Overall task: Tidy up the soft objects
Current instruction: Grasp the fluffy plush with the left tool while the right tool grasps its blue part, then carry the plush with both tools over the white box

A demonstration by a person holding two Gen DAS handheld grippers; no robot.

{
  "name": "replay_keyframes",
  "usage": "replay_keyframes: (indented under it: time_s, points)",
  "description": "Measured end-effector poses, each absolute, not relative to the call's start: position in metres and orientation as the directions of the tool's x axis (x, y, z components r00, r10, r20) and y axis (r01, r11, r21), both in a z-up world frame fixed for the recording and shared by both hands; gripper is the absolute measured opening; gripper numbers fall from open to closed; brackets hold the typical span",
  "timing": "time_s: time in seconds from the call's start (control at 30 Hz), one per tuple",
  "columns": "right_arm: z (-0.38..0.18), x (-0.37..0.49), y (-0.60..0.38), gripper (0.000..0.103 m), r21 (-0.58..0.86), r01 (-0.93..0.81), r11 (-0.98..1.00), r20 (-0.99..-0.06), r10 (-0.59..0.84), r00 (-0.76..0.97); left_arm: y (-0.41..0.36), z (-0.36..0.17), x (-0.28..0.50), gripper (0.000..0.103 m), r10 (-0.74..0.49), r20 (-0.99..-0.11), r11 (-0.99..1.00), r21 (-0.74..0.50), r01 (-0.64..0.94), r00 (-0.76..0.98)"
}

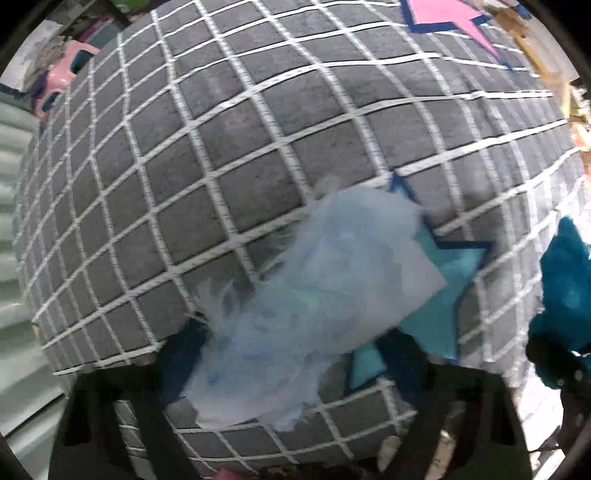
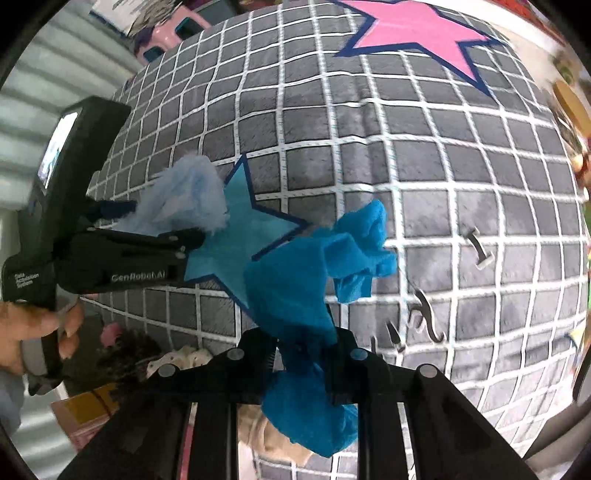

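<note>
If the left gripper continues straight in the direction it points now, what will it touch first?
Most likely the pale blue fluffy cloth between the fingers of the left gripper, lying on the blue star of the grey checked rug. Depth is unclear.

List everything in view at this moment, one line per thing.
Mat: one, grey with white grid, under everything.
Pink star: one, printed on mat, far side.
Blue star: one, printed on mat, centre.
Pale fluff: one, light blue, lying partly over blue star, between left fingers.
Blue cloth: one, bright blue, pinched in right gripper.
Pink stool: one, beyond mat.
Left gripper: black, straddling fluff.
Right gripper: black, shut on cloth.
Hand: one, holding left gripper's handle.
</note>
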State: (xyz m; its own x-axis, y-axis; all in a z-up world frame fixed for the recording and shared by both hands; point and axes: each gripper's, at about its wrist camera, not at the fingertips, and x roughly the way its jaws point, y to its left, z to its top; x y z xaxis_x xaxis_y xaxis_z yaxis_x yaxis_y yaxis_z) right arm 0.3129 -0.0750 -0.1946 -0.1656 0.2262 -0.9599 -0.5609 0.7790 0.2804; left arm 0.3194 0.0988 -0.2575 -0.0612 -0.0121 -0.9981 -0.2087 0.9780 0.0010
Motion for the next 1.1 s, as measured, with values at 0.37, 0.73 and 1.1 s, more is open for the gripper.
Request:
replay_keyframes:
  time_s: [0.37,0.73,1.1]
  points:
    - [-0.166,0.332,-0.121,0.023,0.29,-0.487,0.824,-0.957,0.248,-0.15,0.062,-0.201,0.349,0.027,-0.054,-0.999,0.972,-0.054,-0.228,0.009]
    - [-0.145,0.319,-0.149,0.023,0.261,-0.438,0.861,-0.965,0.227,-0.129,0.003,-0.125,0.305,0.028,-0.094,-0.982,0.979,-0.121,-0.162,0.166]
    - [-0.128,0.265,-0.178,0.023,0.222,-0.407,0.886,-0.975,0.193,-0.112,-0.006,-0.077,0.173,0.028,-0.165,-0.969,0.977,-0.186,-0.107,0.183]
